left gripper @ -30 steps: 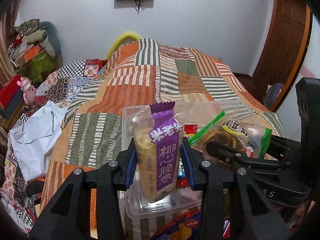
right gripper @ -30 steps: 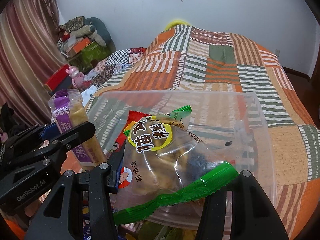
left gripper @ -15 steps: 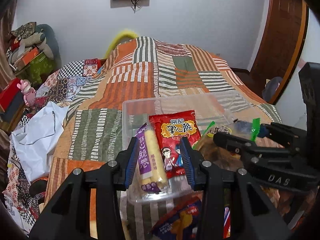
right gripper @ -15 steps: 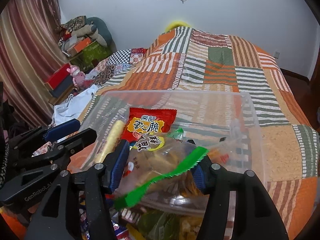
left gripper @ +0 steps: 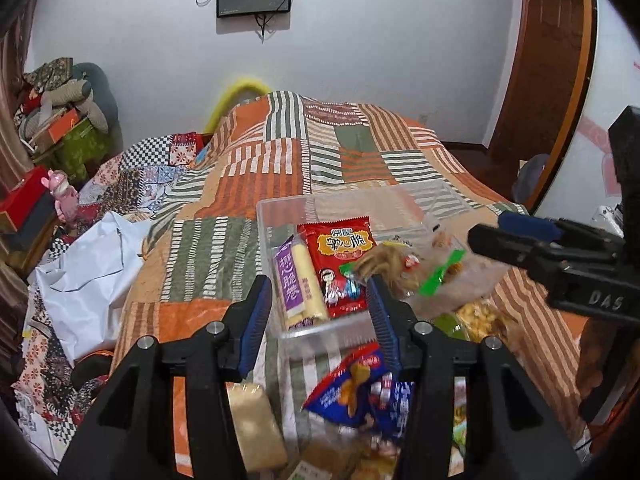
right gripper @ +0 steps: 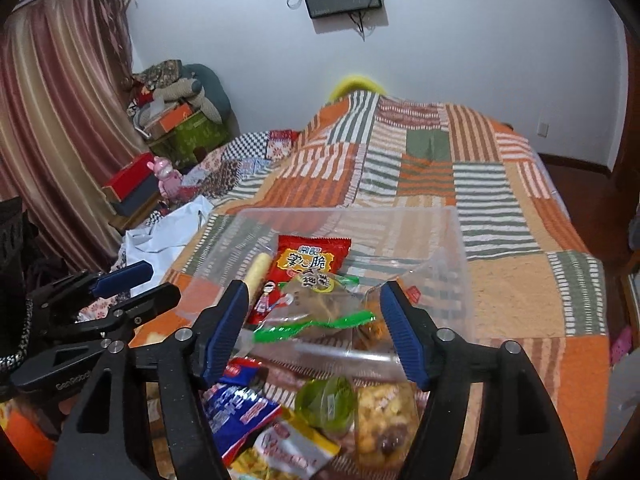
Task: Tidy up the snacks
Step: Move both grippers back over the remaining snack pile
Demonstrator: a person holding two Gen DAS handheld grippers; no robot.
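Observation:
A clear plastic box [left gripper: 280, 208] [right gripper: 452, 240] sits on the bed. In it lie a purple rice-roll packet [left gripper: 298, 284], a red snack packet [left gripper: 340, 264] [right gripper: 308, 264] and a clear green-edged bag of snacks [left gripper: 424, 276] [right gripper: 324, 312]. My left gripper [left gripper: 320, 316] is open and empty just in front of the box. My right gripper [right gripper: 312, 324] is open and empty above the green-edged bag, which lies loose over the box's near rim.
Loose snacks lie in front of the box: a blue packet [left gripper: 360, 388] [right gripper: 236, 408], a beige packet [left gripper: 256, 420], a green cup [right gripper: 326, 400] and a nut bag [right gripper: 384, 416]. A white bag [left gripper: 88, 272] lies left on the patchwork quilt [left gripper: 320, 152].
My left gripper opened and dropped the purple packet into the box, then drew back. My right gripper opened and let the green-edged bag fall into the box.

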